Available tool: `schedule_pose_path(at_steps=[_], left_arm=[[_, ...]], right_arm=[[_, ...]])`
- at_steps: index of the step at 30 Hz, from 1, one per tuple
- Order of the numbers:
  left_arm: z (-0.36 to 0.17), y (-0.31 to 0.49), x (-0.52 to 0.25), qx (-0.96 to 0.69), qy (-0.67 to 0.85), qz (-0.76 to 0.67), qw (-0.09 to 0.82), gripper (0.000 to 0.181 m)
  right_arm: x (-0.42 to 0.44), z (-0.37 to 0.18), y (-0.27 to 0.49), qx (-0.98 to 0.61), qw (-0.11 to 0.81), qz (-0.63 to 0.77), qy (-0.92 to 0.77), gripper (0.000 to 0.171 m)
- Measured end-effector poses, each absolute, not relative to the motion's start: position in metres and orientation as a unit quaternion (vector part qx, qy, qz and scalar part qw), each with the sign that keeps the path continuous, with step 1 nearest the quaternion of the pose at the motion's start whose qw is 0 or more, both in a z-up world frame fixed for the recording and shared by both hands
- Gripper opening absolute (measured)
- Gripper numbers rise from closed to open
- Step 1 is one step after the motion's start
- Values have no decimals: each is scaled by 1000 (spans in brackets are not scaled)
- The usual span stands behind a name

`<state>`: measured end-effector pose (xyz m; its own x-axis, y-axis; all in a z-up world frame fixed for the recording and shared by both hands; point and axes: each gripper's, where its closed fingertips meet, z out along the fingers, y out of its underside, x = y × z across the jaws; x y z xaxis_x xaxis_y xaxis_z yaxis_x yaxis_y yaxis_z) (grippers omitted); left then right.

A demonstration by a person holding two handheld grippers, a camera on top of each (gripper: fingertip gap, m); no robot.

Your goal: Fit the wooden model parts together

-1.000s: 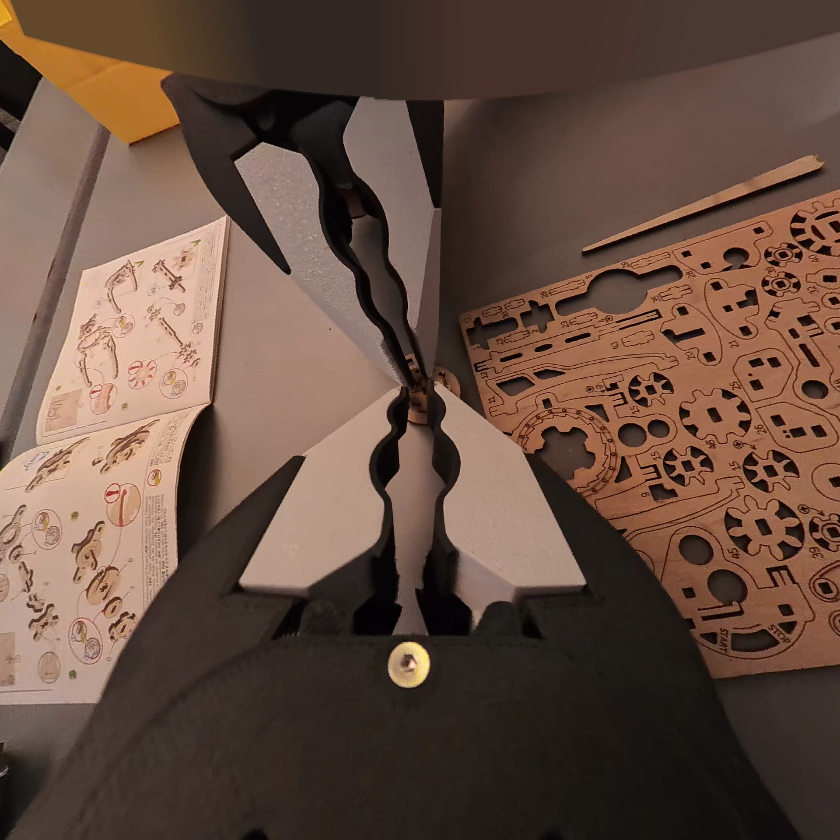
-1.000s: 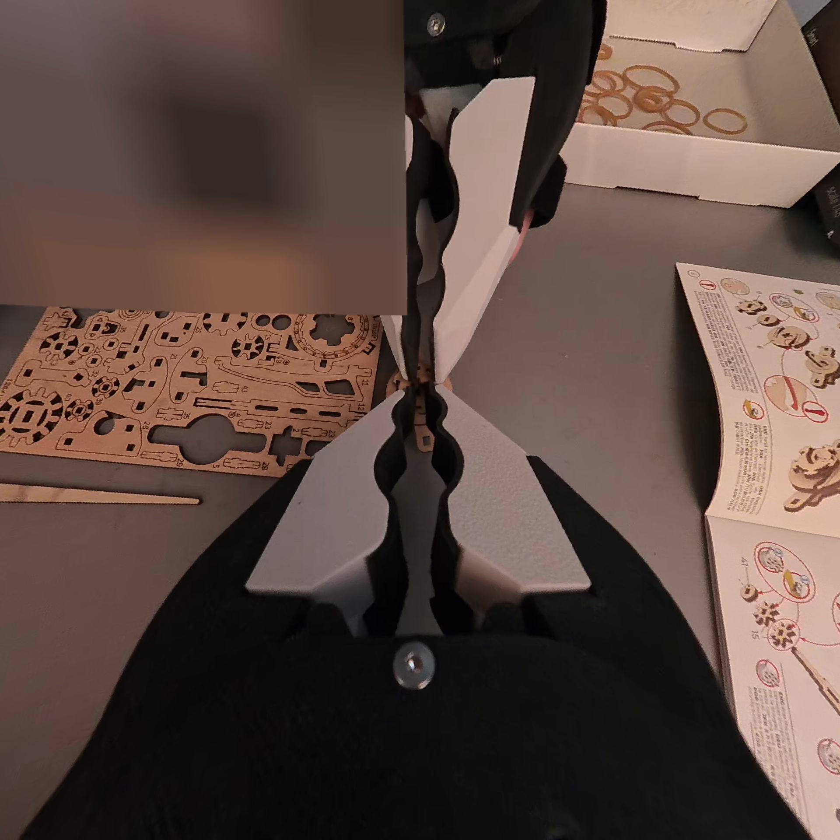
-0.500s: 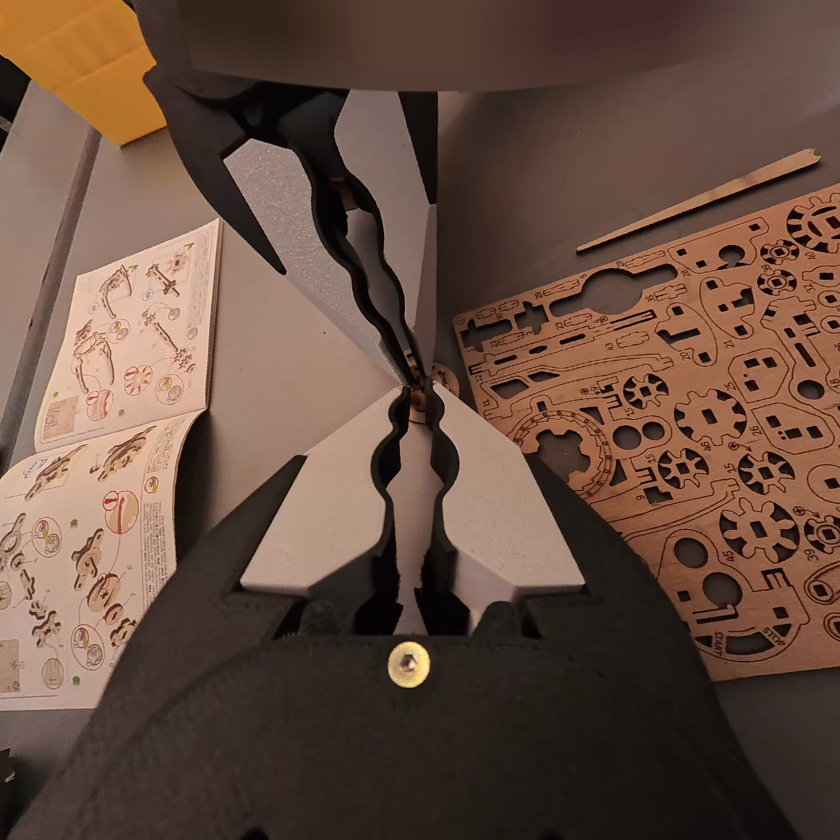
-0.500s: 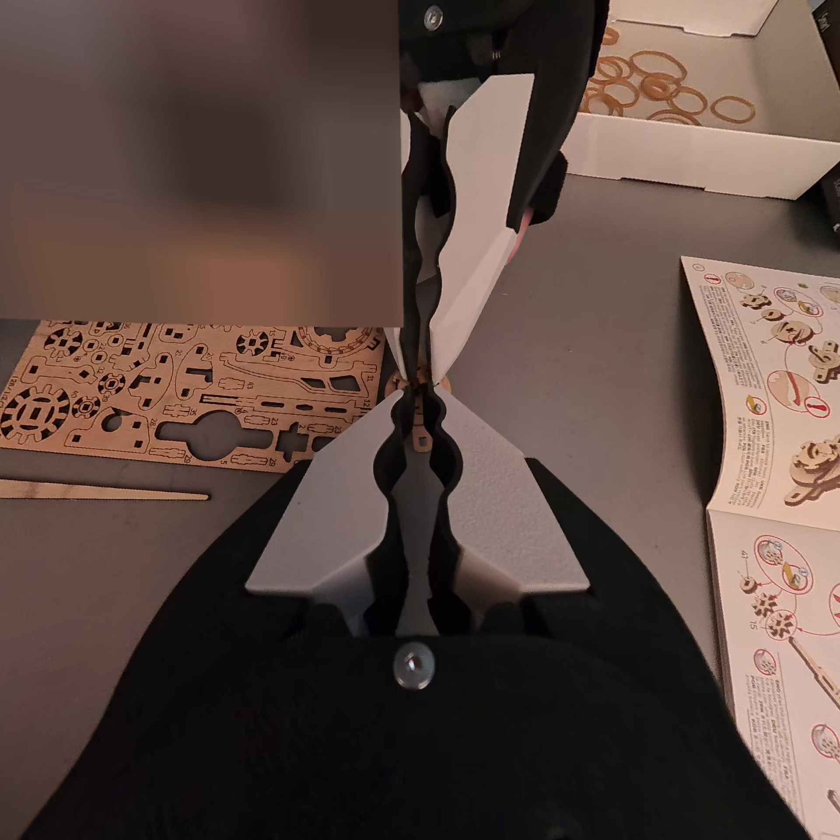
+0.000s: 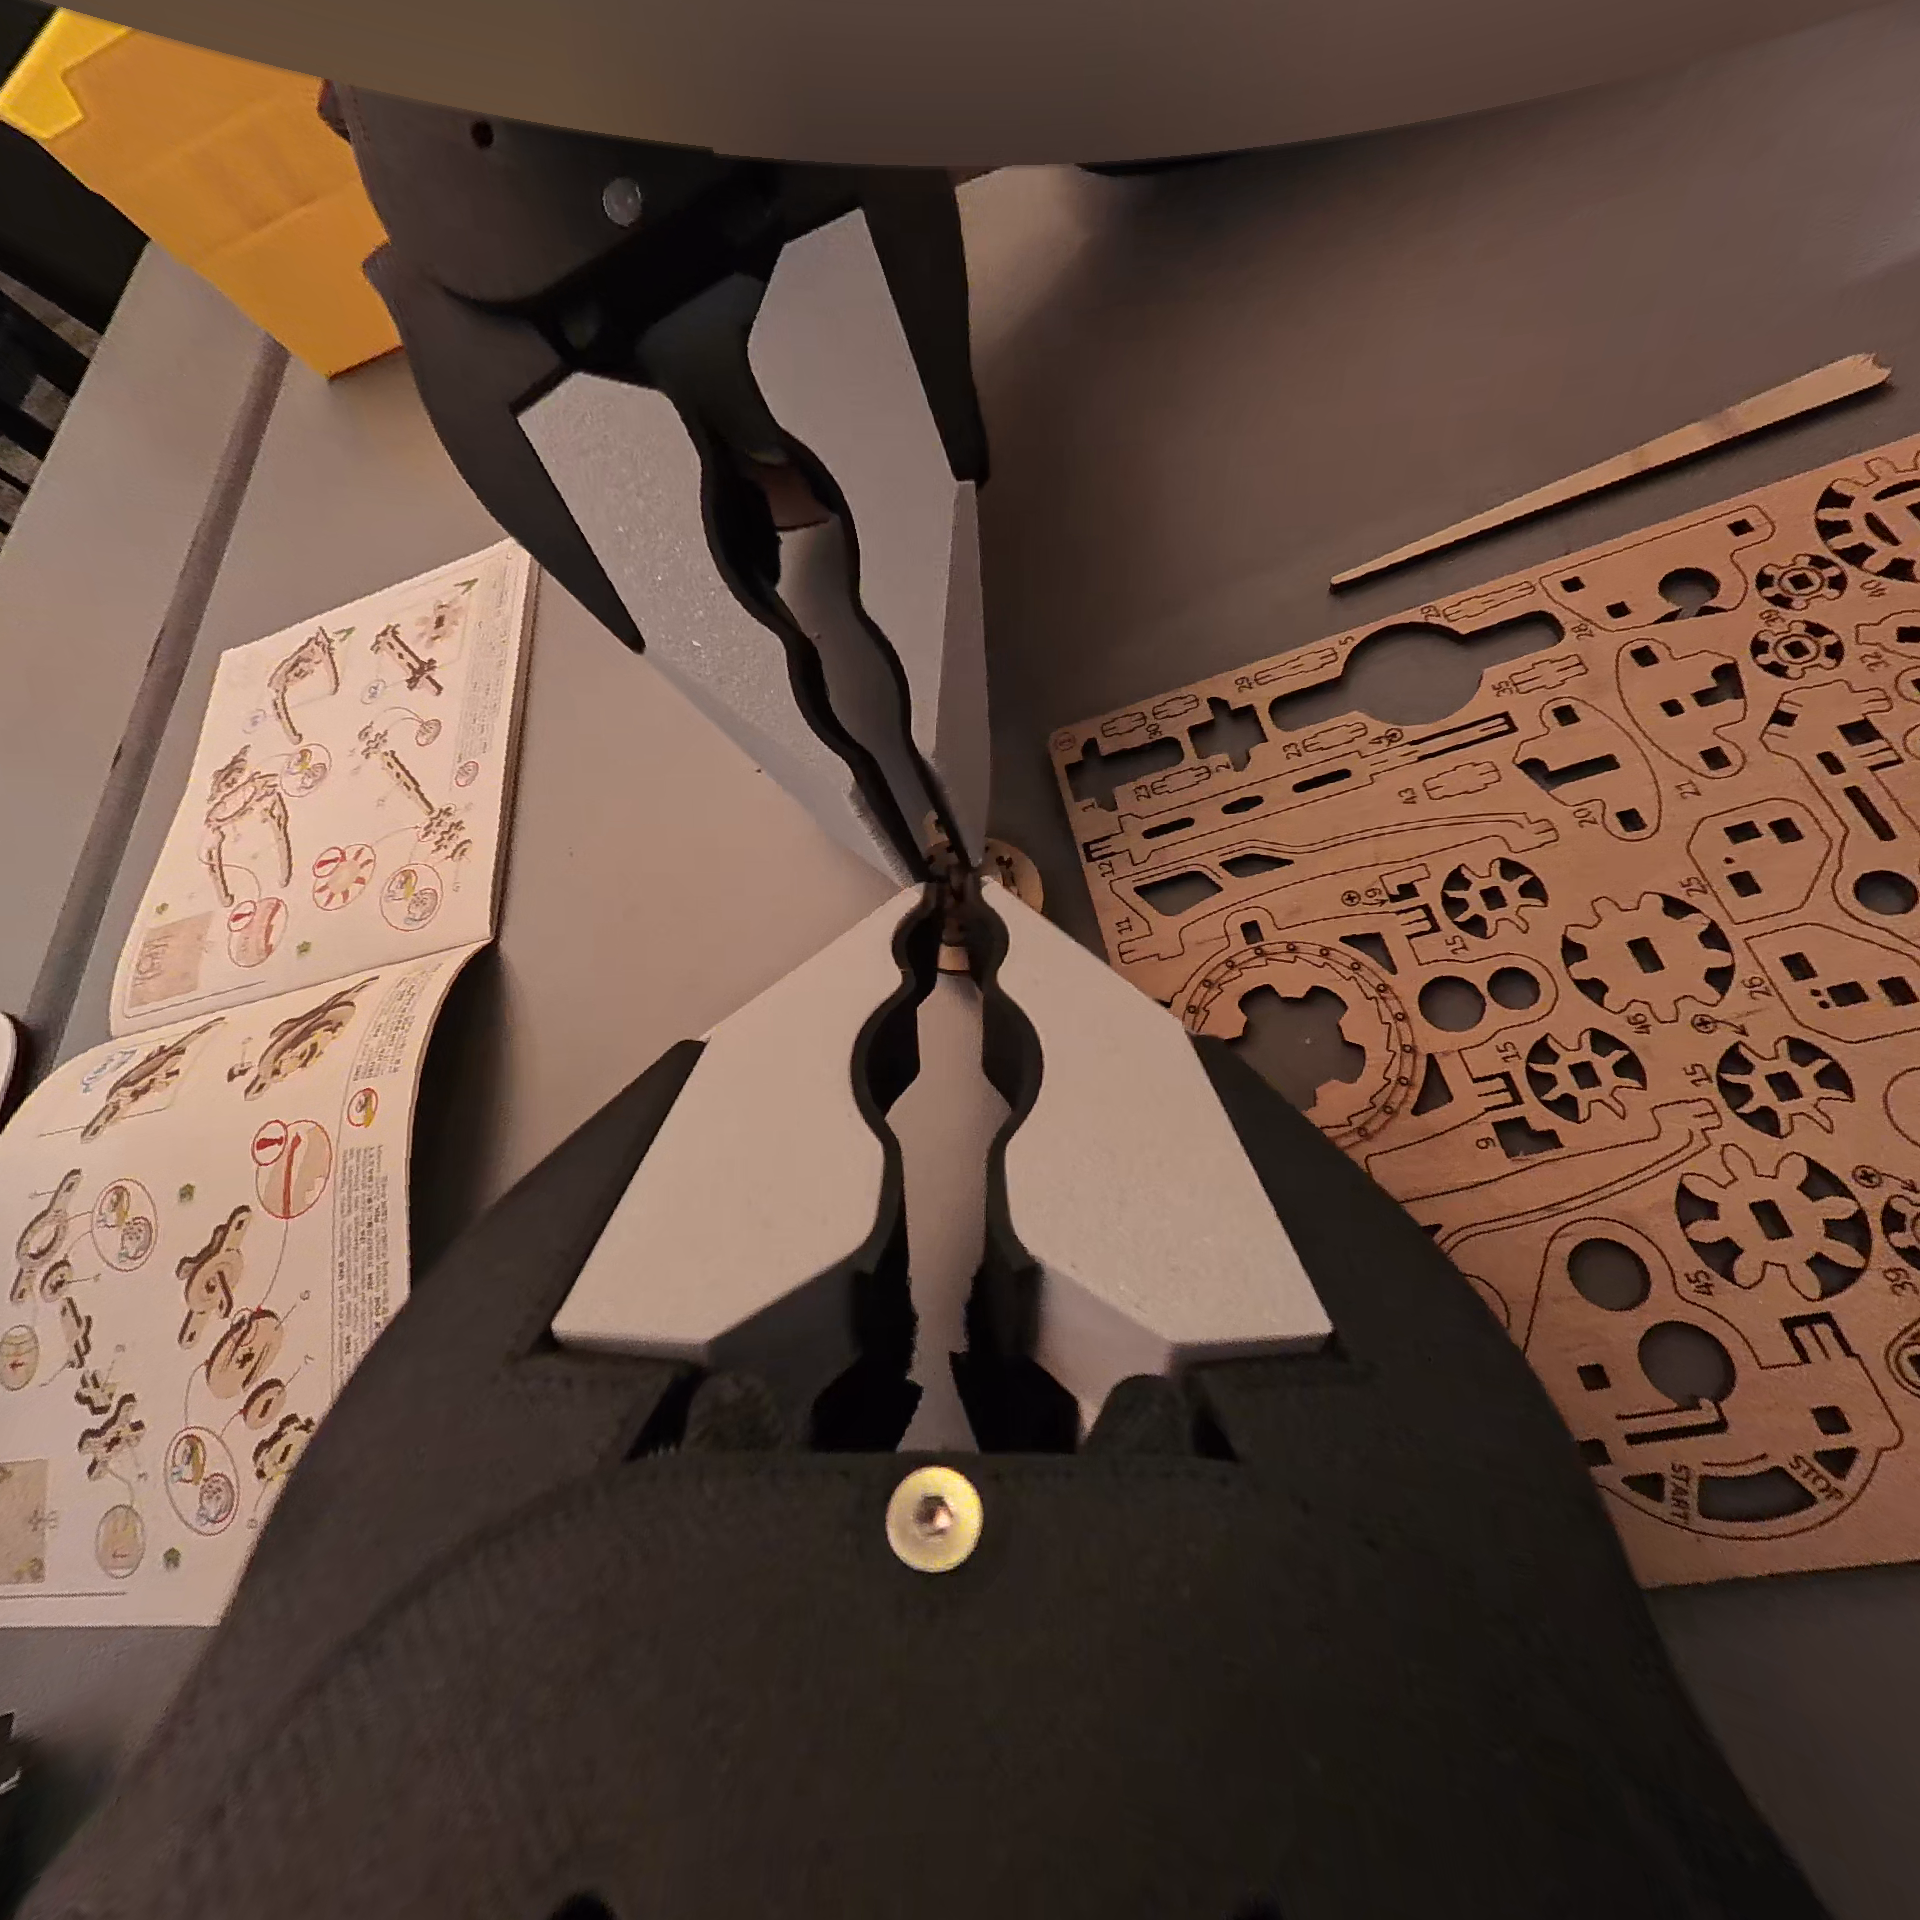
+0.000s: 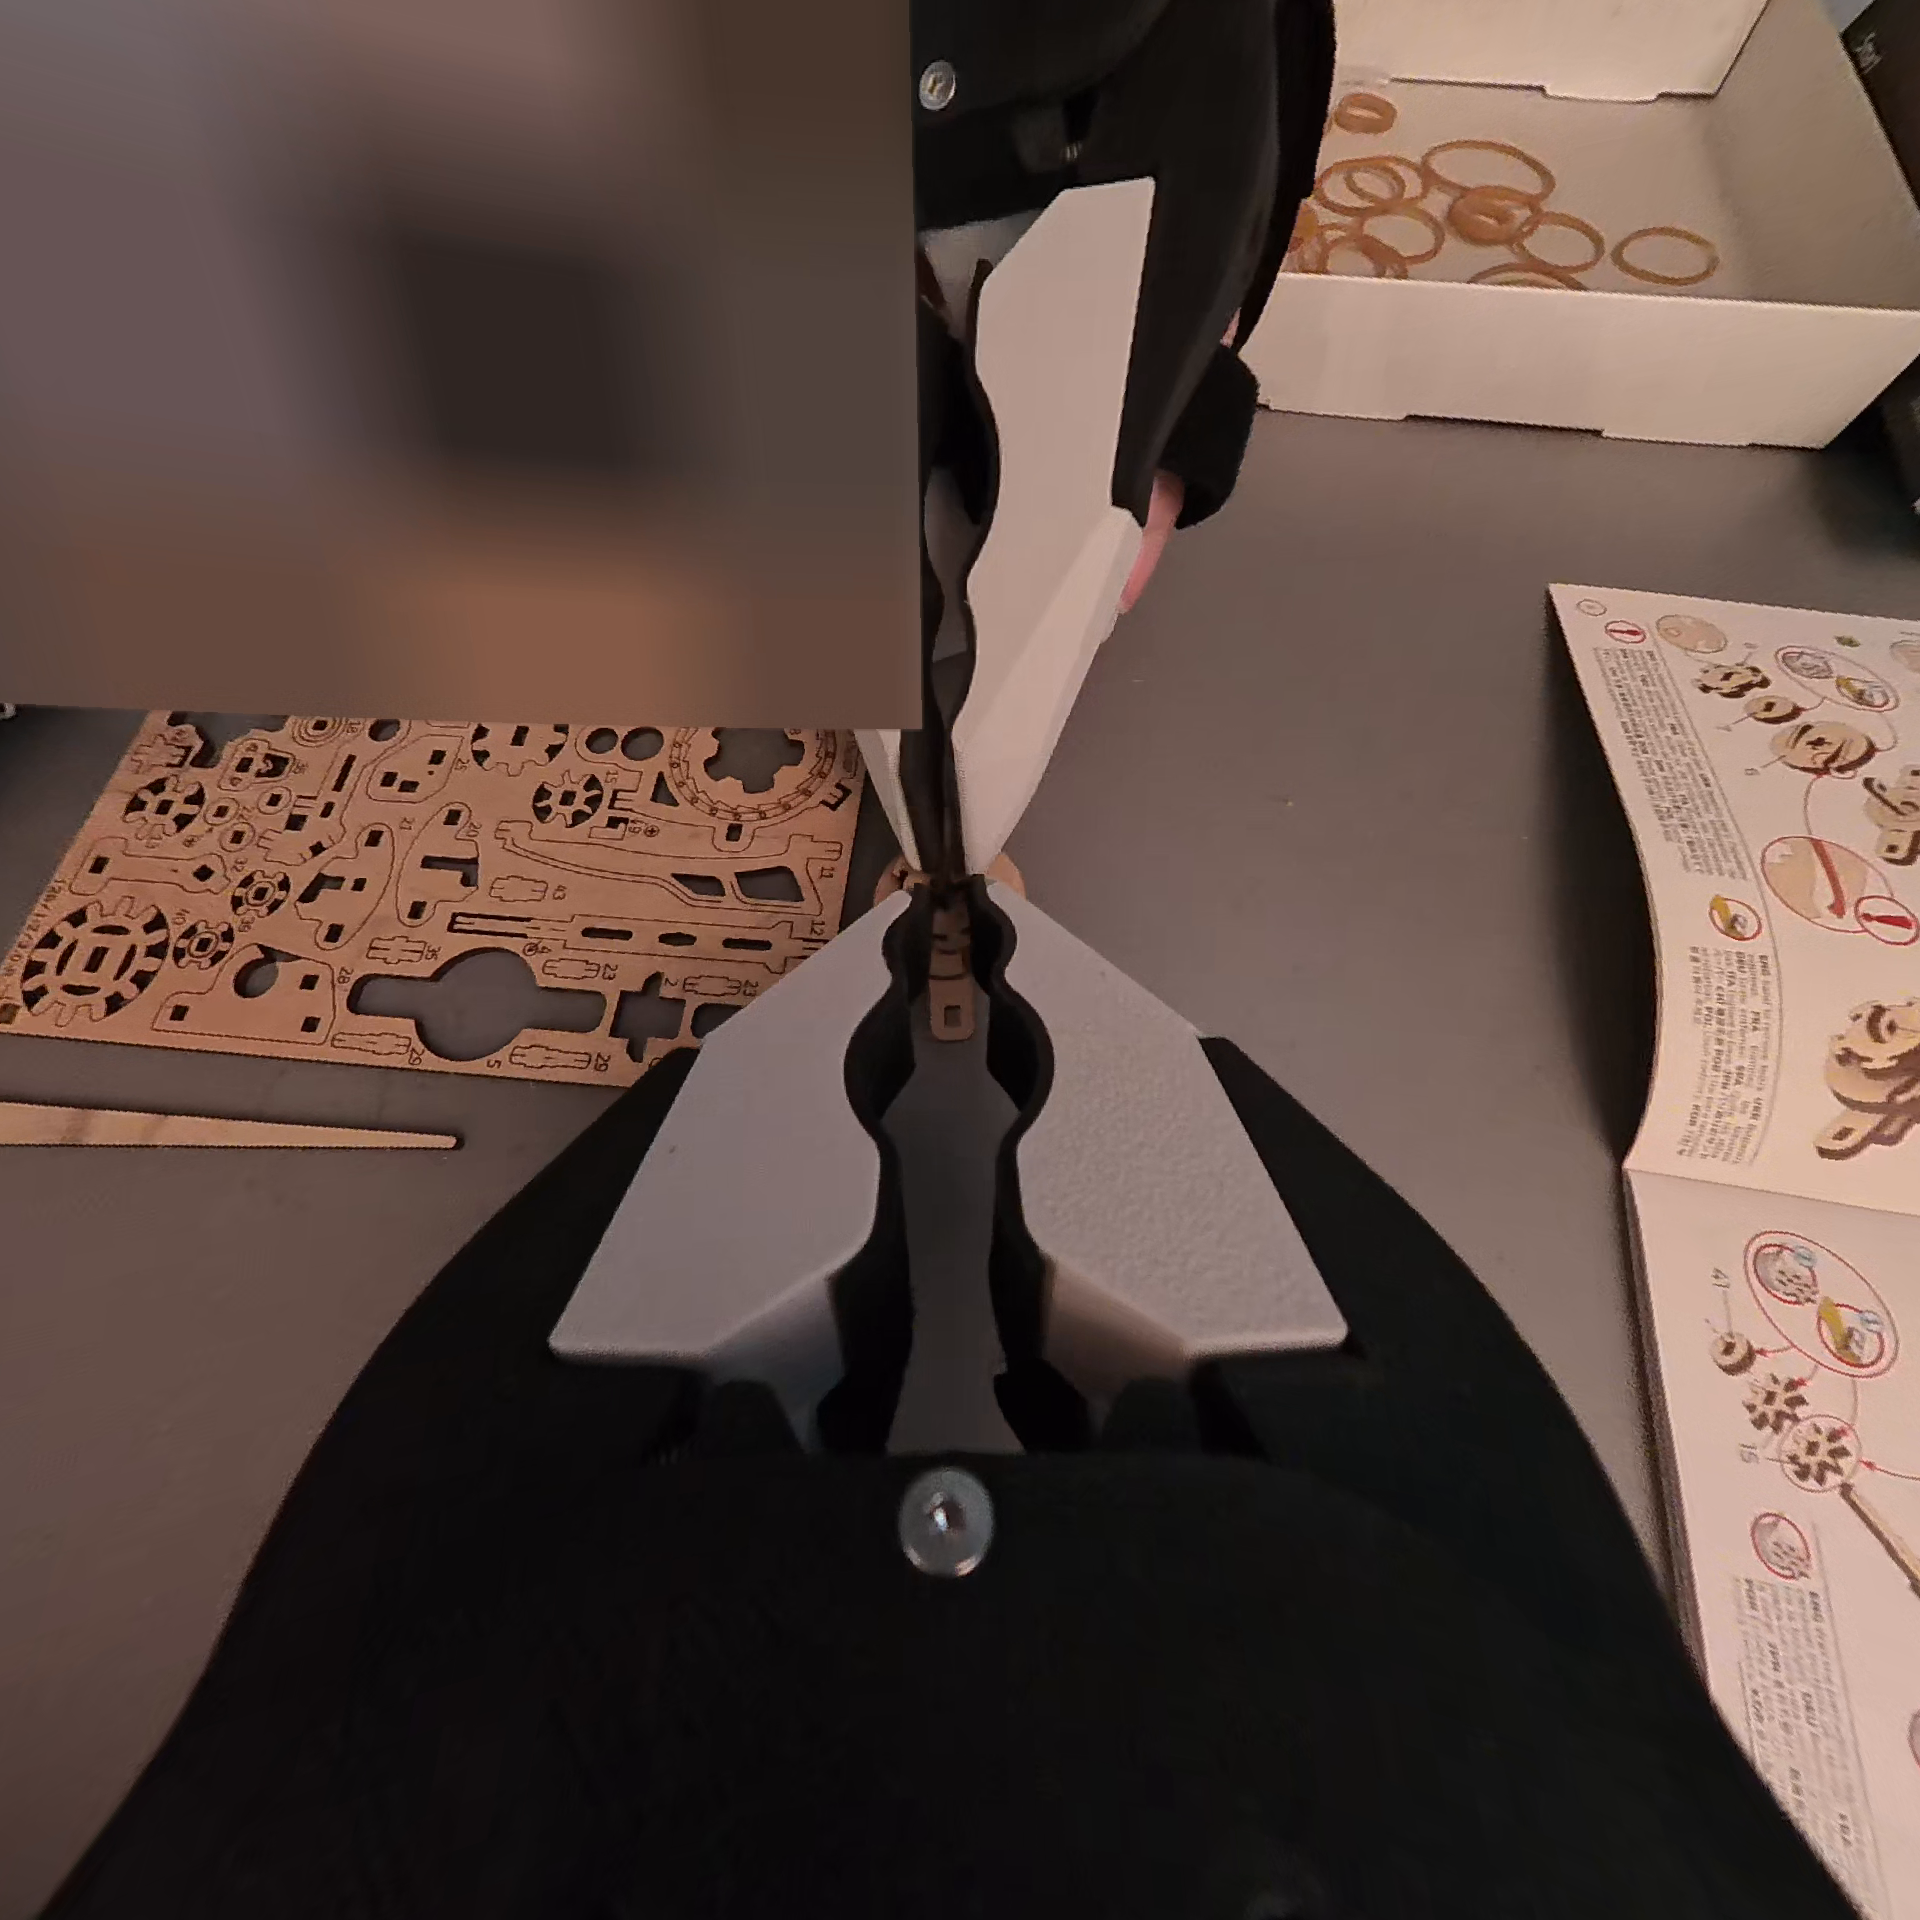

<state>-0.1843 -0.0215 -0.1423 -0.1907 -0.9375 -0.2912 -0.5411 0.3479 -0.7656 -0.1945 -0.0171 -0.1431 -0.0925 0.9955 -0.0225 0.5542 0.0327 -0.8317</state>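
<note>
As before, both grippers [image 5: 948,906] tip-to-tip.

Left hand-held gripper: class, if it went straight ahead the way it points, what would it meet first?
The left hand-held gripper would first meet the right hand-held gripper, tip to tip over the small wooden parts they pinch; any gap is too small to tell.

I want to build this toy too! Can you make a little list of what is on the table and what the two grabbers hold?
left gripper: jaws shut on small wooden part
right gripper: jaws shut on wooden peg piece
meeting: tip to tip above grey table
wooden parts sheet: flat
instruction booklet: open
white box: rubber bands inside
</note>
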Motion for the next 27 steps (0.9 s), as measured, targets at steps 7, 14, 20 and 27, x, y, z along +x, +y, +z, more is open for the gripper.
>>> schedule_pose_path(at_steps=[7, 14, 20, 27], left_arm=[[-141, -18, -185, -513, 721, -257, 388, 6], [-141, -15, -185, -513, 718, -256, 393, 11], [-142, -15, -186, -514, 717, -261, 392, 10], [-141, -15, -185, -514, 716, -262, 393, 10]], right_arm=[[-195, -143, -16, -604, 306, 373, -634, 6], [-192, -142, -17, -604, 298, 389, -629, 15], [-193, -143, -19, -600, 297, 391, -631, 15], [-194, -138, -17, -603, 303, 401, -619, 14]])
